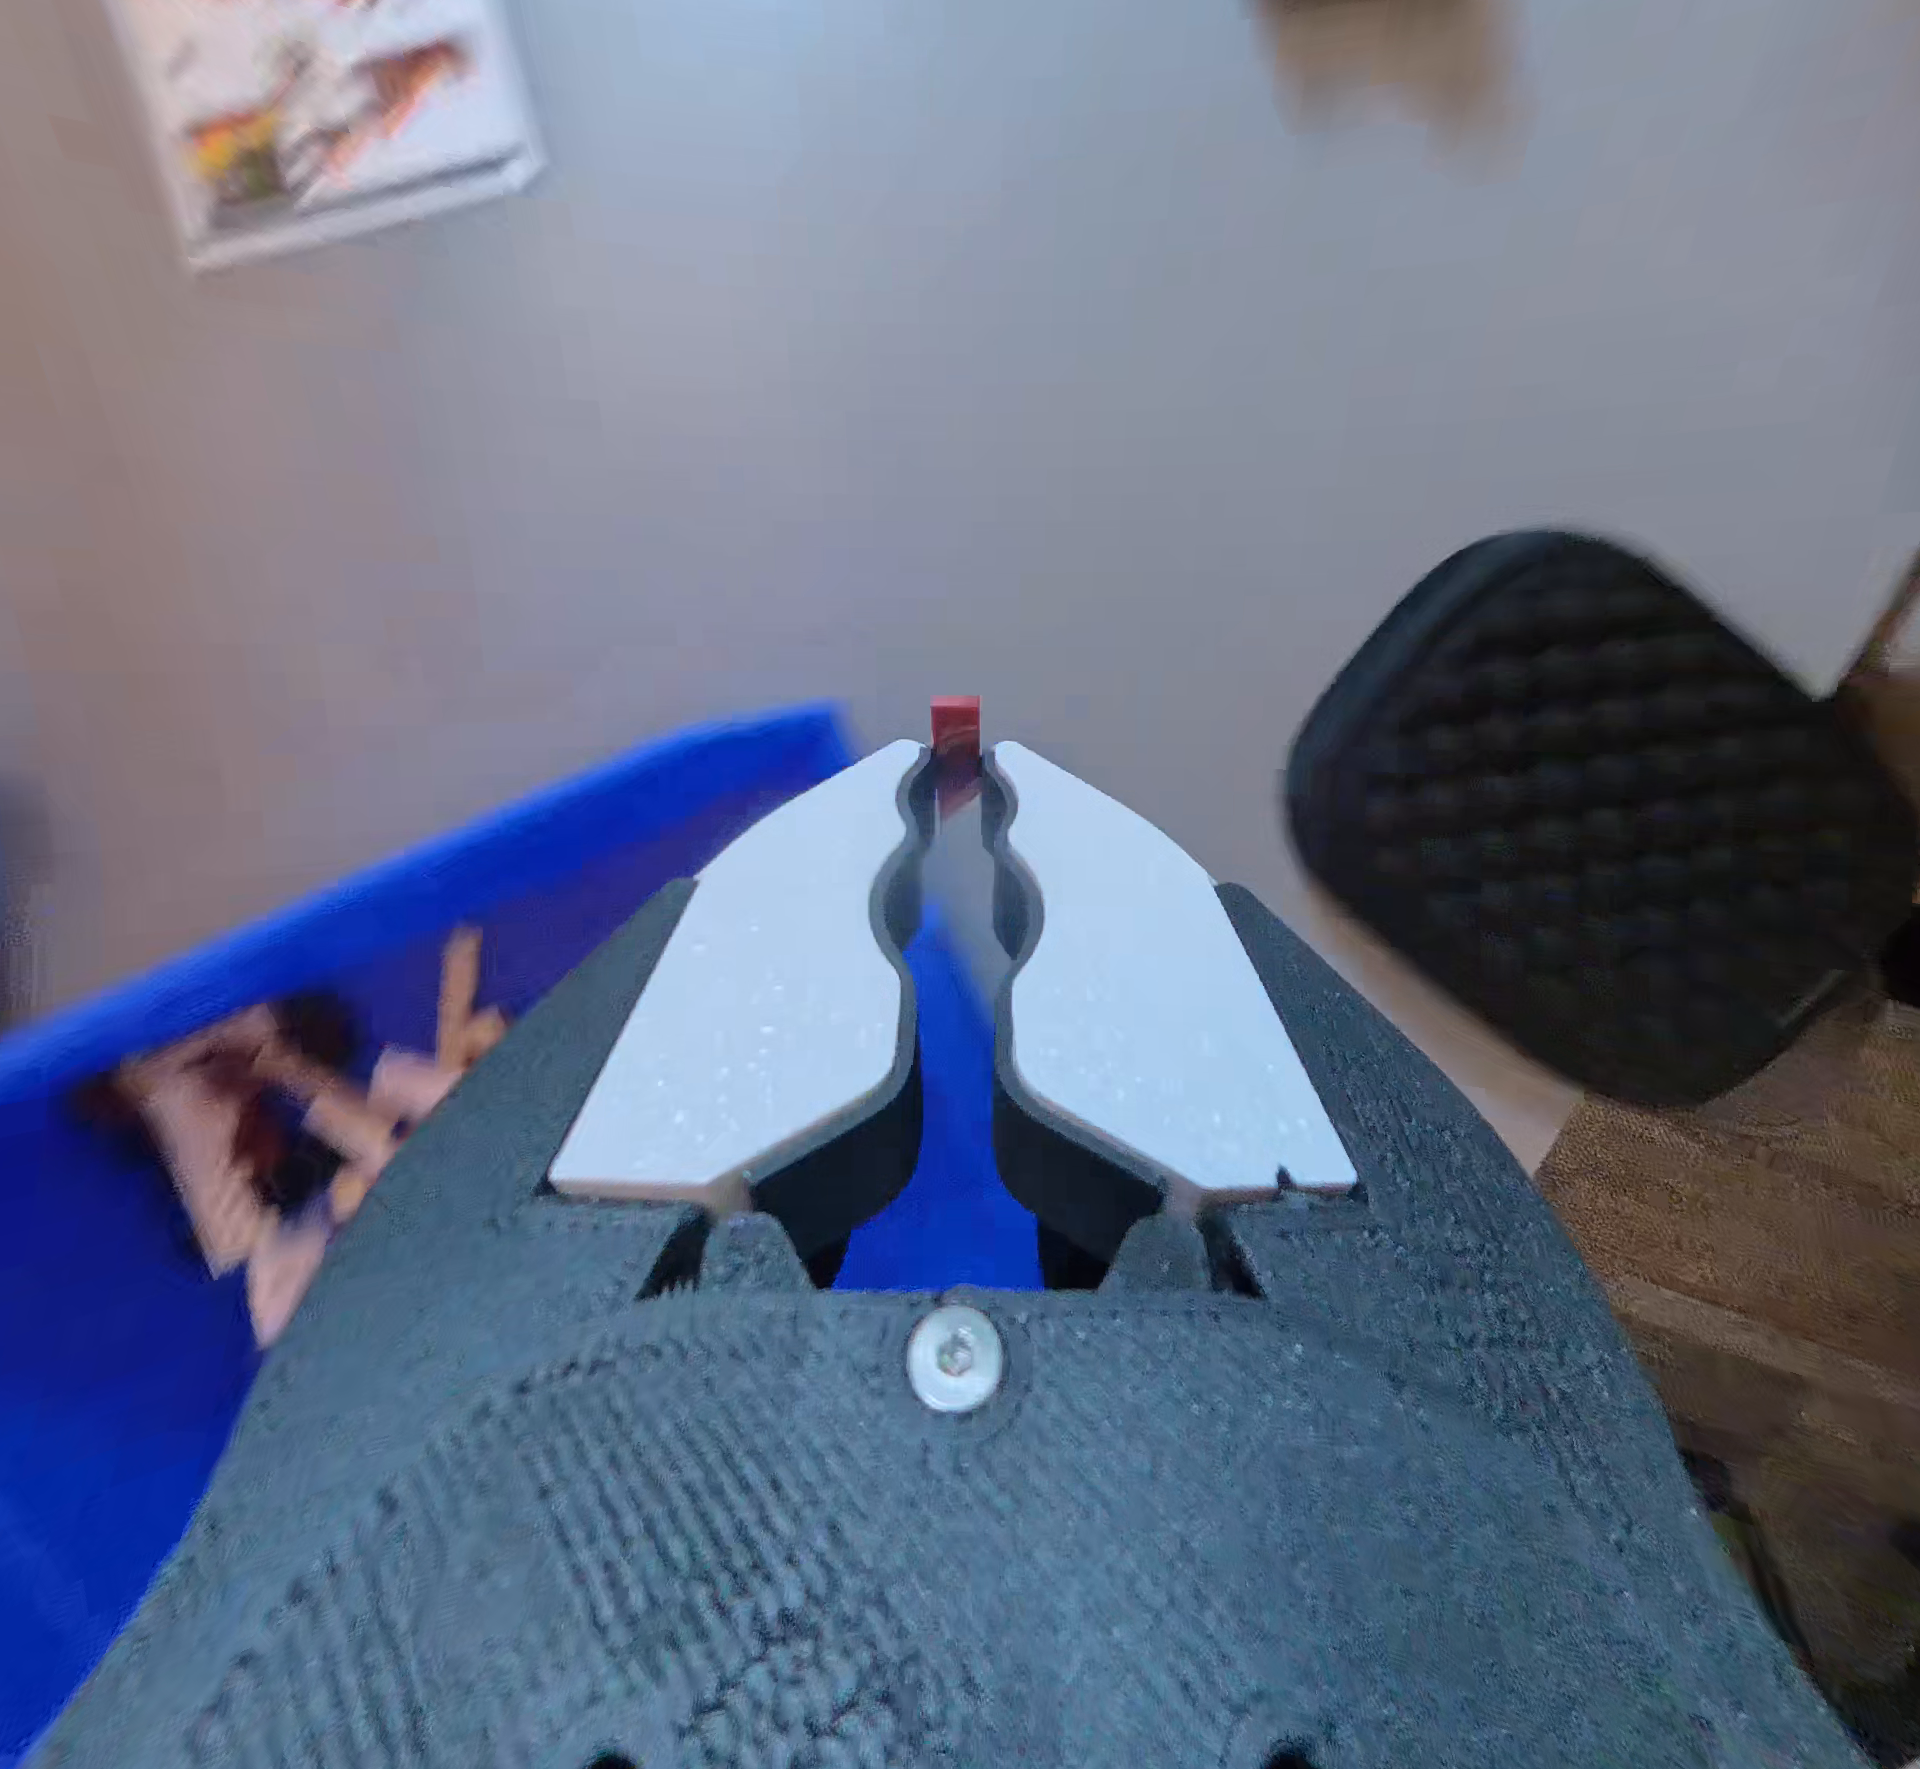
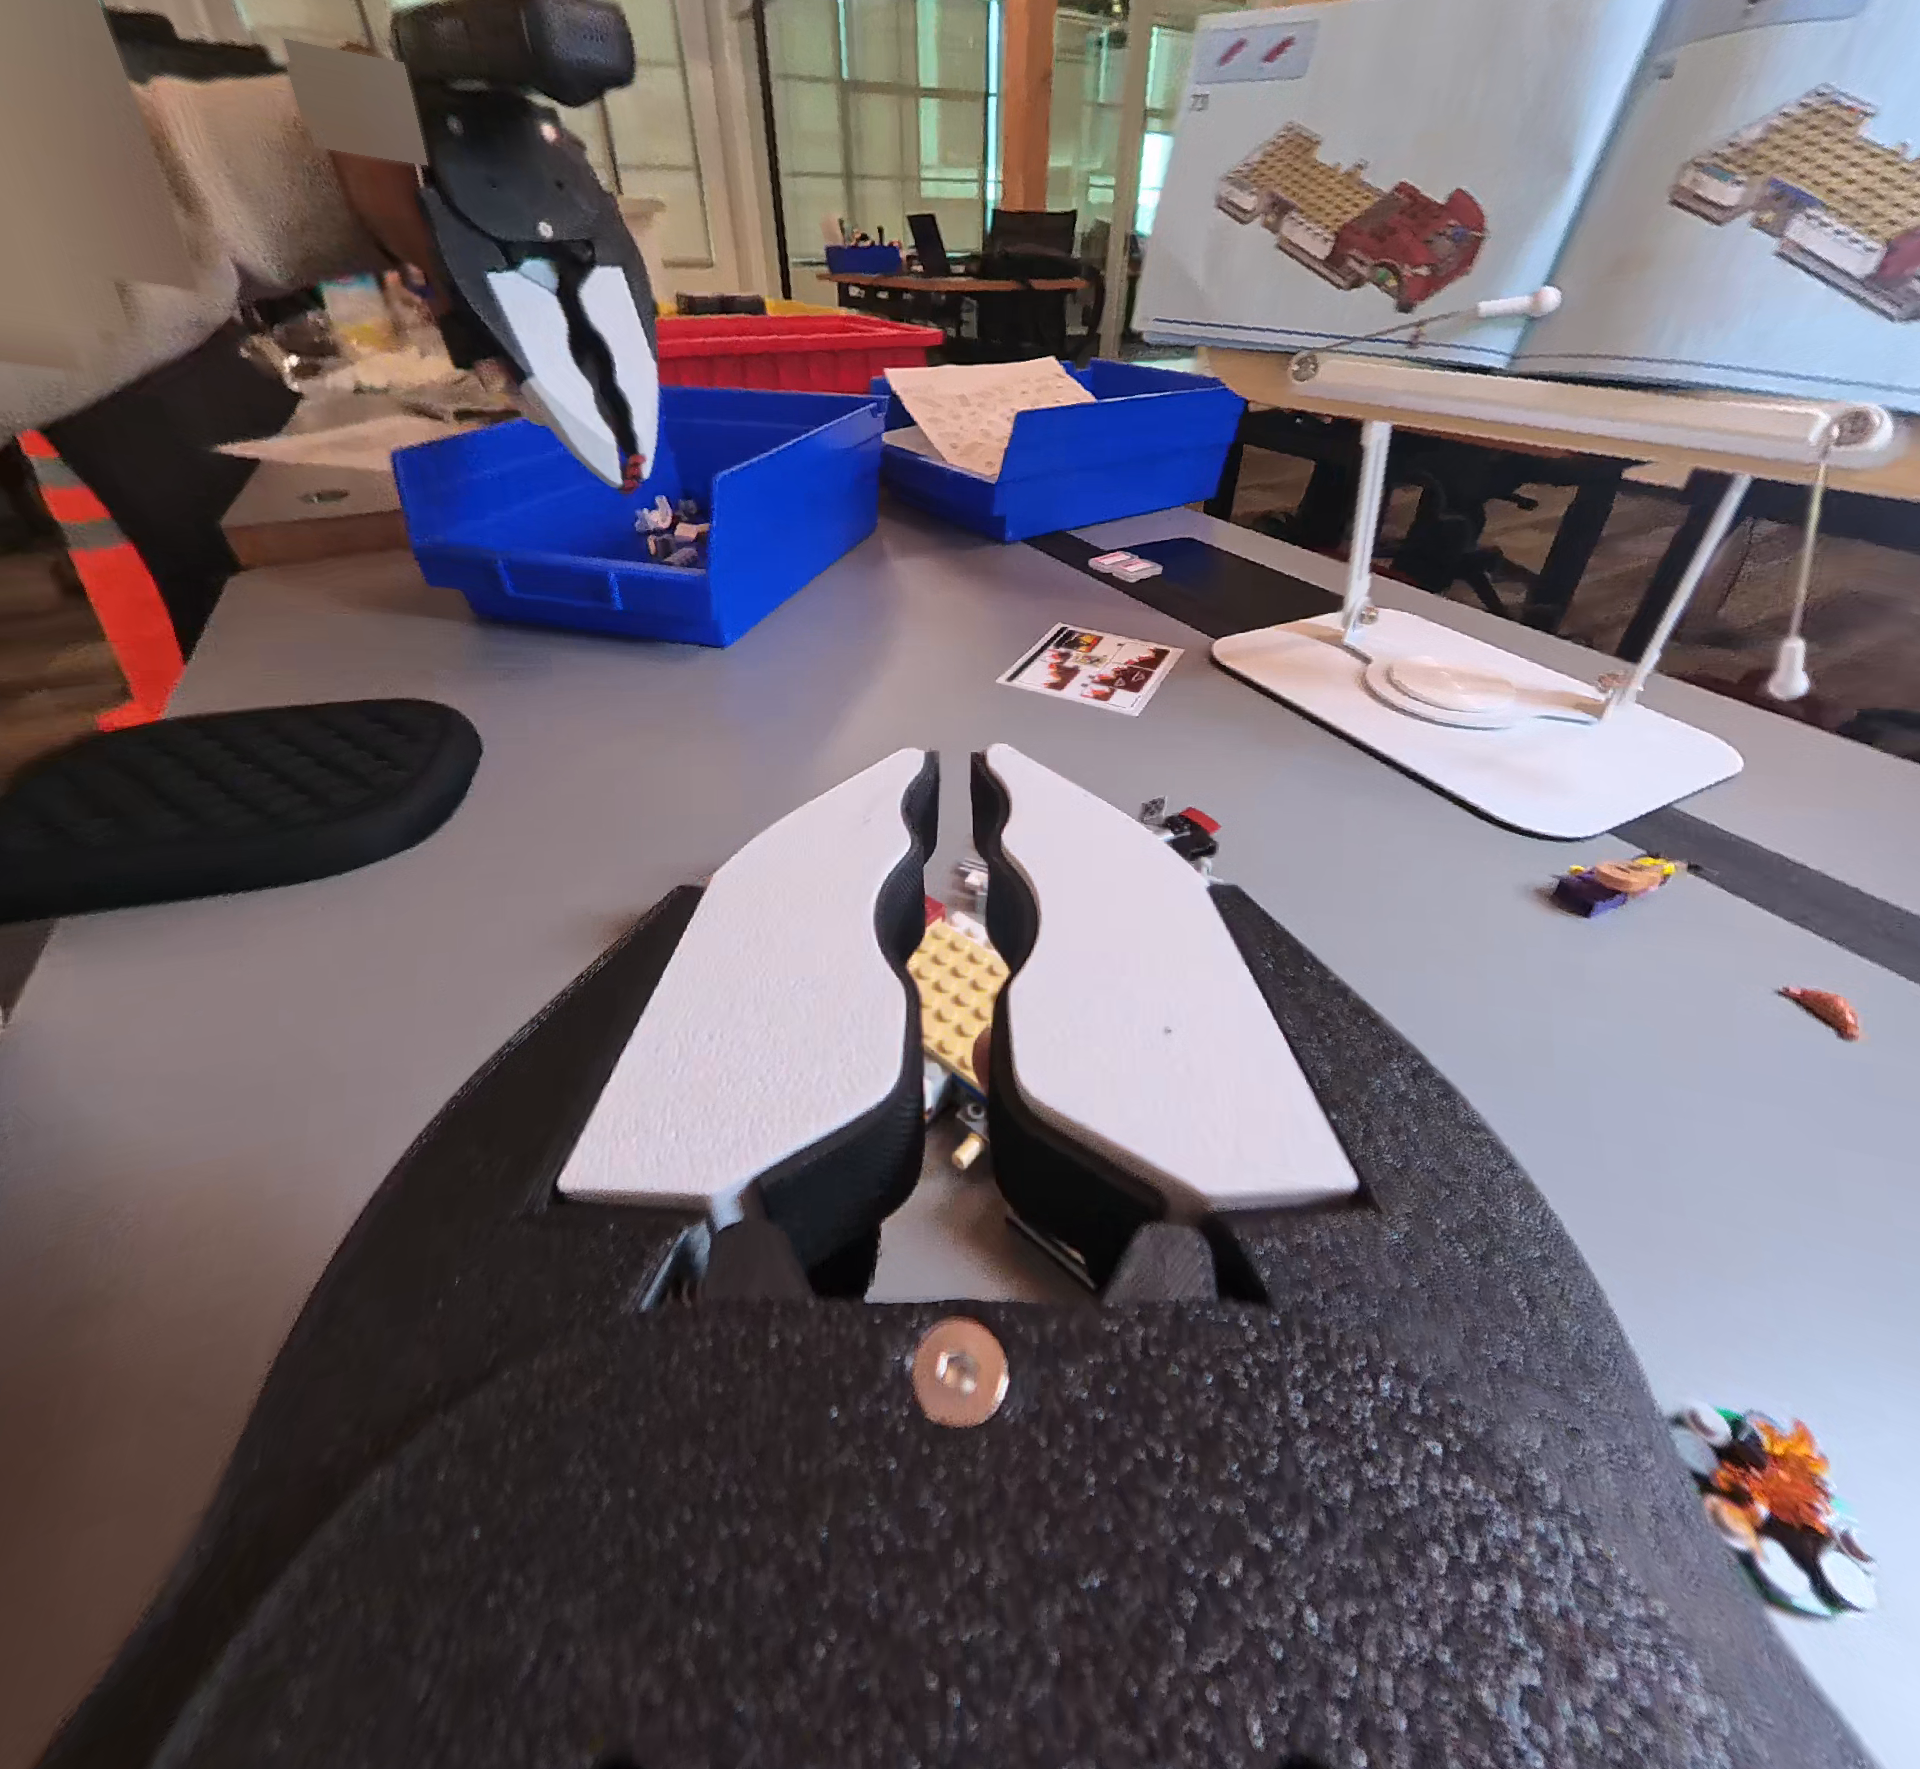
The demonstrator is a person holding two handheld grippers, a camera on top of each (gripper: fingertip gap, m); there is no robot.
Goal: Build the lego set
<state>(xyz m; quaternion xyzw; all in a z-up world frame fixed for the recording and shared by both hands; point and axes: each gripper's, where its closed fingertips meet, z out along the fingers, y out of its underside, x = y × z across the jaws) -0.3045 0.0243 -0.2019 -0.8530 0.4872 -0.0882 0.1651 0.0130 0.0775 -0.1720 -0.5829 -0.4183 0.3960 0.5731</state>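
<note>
Pinching small red brick (image 1: 955, 740) at fingertips: left gripper (image 1: 958, 763), pads pressed both sides, above blue bin (image 2: 582, 535) far left. Brick looks light, stiff, slick plastic; best held on flat sides. Right gripper (image 2: 954, 763): narrow gap, nothing held, hovering over tan studded plate (image 2: 956, 992) on near grey table (image 2: 623, 784).

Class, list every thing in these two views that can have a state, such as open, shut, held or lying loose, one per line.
Left gripper: shut on a small red brick, lifted over the near blue plastic bin.
Right gripper: slightly open, holding nothing, above a tan studded plate.
Near blue plastic bin: holding loose pieces.
Instruction booklet: open on a white stand.
Far blue bin: holding a paper sheet.
</note>
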